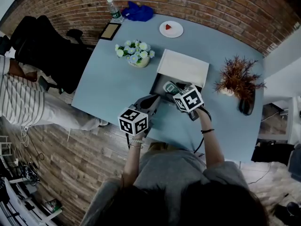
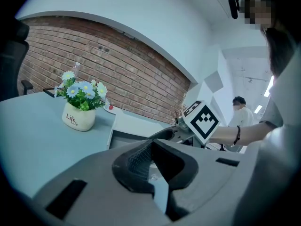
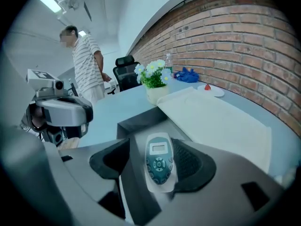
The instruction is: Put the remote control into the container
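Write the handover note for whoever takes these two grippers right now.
Right gripper: shut on the remote control, button side up, over the near edge of the open container.
Left gripper: jaws slightly apart with nothing between them, beside the container's near-left corner.
Container: a dark box on the blue table, with its white lid lying open behind it.
Done: the remote is gripped and at the box.
Left: lower the remote inside, open the right jaws, and pull clear.
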`<state>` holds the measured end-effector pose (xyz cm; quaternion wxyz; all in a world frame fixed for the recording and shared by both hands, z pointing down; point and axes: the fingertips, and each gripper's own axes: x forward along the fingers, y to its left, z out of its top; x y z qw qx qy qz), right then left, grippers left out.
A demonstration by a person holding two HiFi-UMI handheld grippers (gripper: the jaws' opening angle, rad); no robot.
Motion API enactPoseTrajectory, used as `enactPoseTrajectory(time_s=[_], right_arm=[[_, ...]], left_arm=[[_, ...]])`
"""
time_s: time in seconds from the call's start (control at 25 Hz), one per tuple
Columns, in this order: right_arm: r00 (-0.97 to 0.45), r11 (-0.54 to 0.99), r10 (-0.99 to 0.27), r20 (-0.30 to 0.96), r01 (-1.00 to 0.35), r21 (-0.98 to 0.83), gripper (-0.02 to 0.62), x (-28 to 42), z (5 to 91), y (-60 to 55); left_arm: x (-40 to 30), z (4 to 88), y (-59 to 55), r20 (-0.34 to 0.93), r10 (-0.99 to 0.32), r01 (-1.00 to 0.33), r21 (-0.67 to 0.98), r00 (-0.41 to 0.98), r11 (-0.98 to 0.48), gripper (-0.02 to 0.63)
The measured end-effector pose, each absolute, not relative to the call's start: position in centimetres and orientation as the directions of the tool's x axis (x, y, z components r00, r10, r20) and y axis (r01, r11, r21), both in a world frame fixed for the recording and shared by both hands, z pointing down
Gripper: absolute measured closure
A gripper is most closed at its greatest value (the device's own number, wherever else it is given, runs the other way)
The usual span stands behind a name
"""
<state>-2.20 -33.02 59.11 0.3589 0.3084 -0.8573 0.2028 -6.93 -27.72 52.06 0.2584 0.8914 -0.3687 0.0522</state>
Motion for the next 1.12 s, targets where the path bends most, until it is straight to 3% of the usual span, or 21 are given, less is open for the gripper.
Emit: enactPoseTrajectory(time_s=[0.76,1.12], right_arm=[[-0.664,0.661,-0.618,0.420,-0.729,-0.180,0.583,-0.9,49.0,-29.6],[-0.687,0.673,-0.681,0.254,-0.724,-0.154,0.597,-0.2,44.4,-27.6]], left_arm=[[-4.5,47.0,-26.1,0.166,-0.627,-0.642,0.337,0.761,-0.689,0.603],[-3.7,44.8,-24.4,0.122,-0.629,-0.633,0.300,0.767,-0.713,0.603]])
